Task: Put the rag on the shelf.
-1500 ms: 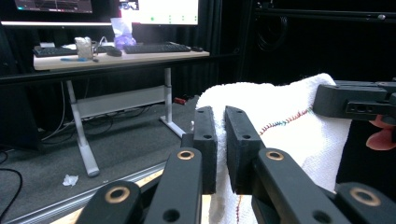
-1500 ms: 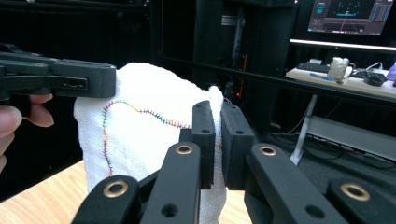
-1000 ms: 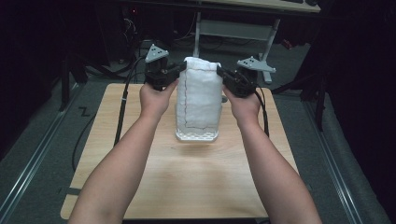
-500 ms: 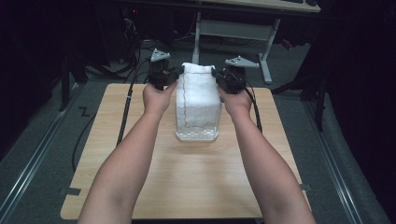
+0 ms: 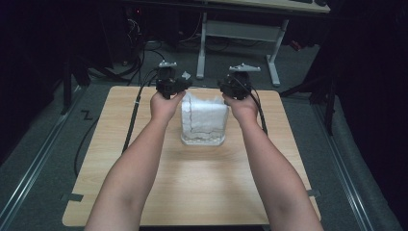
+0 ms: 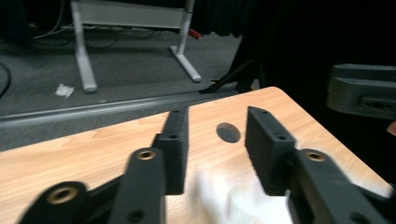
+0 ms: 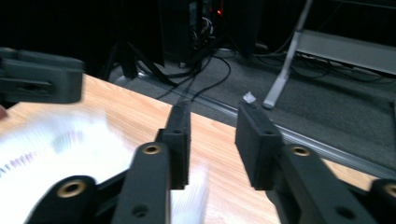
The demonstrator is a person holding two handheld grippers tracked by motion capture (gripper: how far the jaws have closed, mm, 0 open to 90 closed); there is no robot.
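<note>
A clear tub (image 5: pixel 203 138) lined with a white plastic bag (image 5: pixel 204 113) stands in the middle of the wooden table (image 5: pixel 144 183). My left gripper (image 5: pixel 174 86) hovers at the bag's back left corner, my right gripper (image 5: pixel 232 87) at its back right corner. Seen in its own view, the left gripper (image 6: pixel 215 121) is open with nothing between its jaws, and a white blur of bag (image 6: pixel 224 196) lies below them. The right gripper (image 7: pixel 212 116) is open and empty too, with the blurred bag (image 7: pixel 56 154) to its left.
A round hole (image 6: pixel 228 132) sits in the tabletop near the far edge. Black cables (image 5: pixel 132 120) trail from the grippers over the table's left and right sides. Beyond the table are grey desk legs (image 5: pixel 202 43) and a paper scrap (image 6: pixel 64 90) on the carpet.
The bag's top stood tall between the grippers a second ago and is now much lower. Both grippers have dropped slightly toward the table's far edge.
</note>
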